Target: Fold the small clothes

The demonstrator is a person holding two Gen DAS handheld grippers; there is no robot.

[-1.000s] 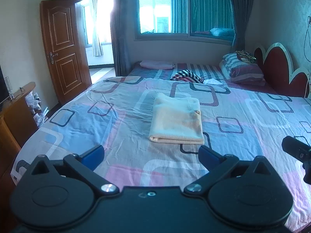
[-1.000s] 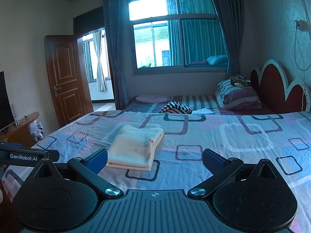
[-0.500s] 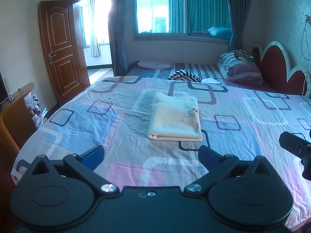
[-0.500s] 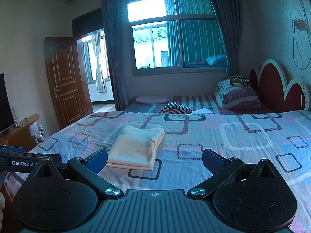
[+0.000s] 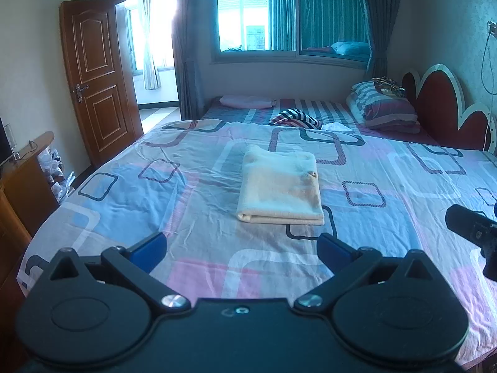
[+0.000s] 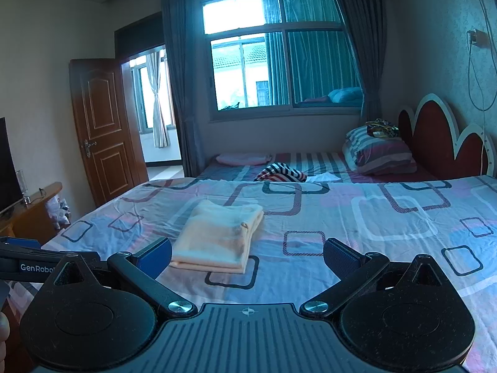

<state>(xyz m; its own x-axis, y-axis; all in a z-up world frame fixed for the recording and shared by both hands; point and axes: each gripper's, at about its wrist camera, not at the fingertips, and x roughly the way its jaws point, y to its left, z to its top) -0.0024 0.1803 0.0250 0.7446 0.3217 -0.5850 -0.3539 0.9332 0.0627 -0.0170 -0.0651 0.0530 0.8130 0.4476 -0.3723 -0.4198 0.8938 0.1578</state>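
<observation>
Lying folded on the bed: one cream garment point(image 5: 279, 186), both claws off it.

The left gripper point(image 5: 241, 245) and right gripper point(image 6: 247, 253) hang above the patterned bedsheet point(image 5: 388, 174) with jaws spread wide, gripping nothing; the garment sits flat ahead of them, near the sheet's middle.

Both wrist views look forward over the bed point(image 5: 124, 192) toward the window point(image 6: 279, 56), sharing the folded garment point(image 5: 279, 186).
</observation>
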